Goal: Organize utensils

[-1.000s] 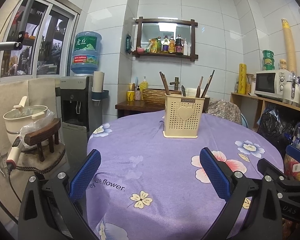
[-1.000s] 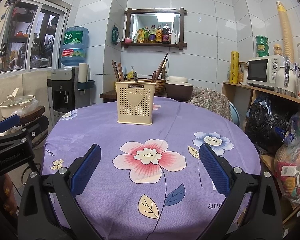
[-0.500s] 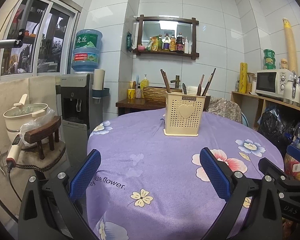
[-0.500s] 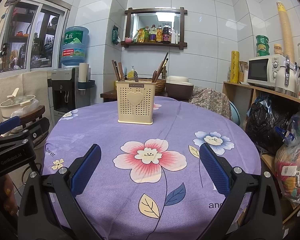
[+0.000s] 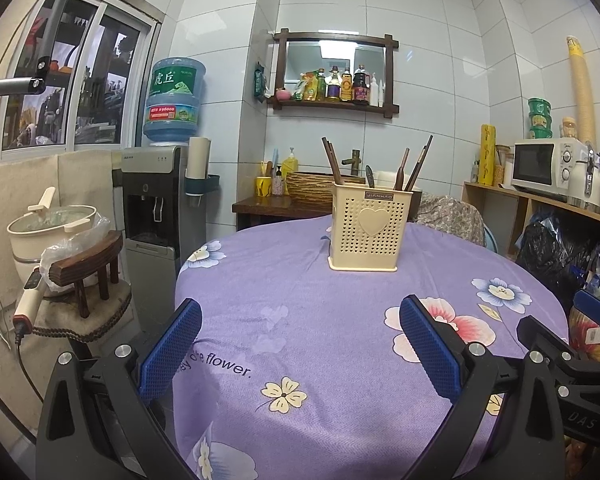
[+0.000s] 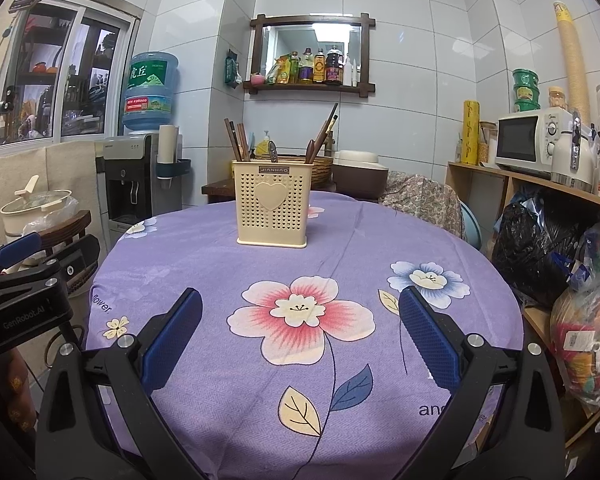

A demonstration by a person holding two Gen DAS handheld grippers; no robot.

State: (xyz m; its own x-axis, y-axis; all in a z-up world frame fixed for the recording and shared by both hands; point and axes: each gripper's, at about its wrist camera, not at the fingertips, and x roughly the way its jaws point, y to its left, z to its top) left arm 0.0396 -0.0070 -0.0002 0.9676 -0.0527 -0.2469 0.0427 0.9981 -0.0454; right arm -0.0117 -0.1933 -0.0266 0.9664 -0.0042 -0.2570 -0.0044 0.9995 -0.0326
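A cream perforated utensil holder [image 5: 367,233] [image 6: 273,204] with a heart on its front stands upright on the far part of the round table. Dark wooden chopsticks [image 5: 332,162] [image 6: 236,140] and other utensil handles [image 5: 416,162] [image 6: 323,133] stick out of it. My left gripper [image 5: 300,328] hovers open above the table's near left part, nothing between its blue pads. My right gripper [image 6: 300,316] is open too, over the big pink flower print, well short of the holder. Each gripper's body shows at the edge of the other's view.
The table wears a purple flowered cloth [image 6: 340,360]. A water dispenser [image 5: 156,216] and a stool with a pot [image 5: 60,240] stand to the left. Shelves with a microwave [image 6: 532,140] and bags [image 6: 540,248] line the right. A low wooden table [image 5: 268,206] sits behind.
Both grippers have dropped slightly, so the holder sits a little higher in each view. Both stay open; nothing on the table has moved.
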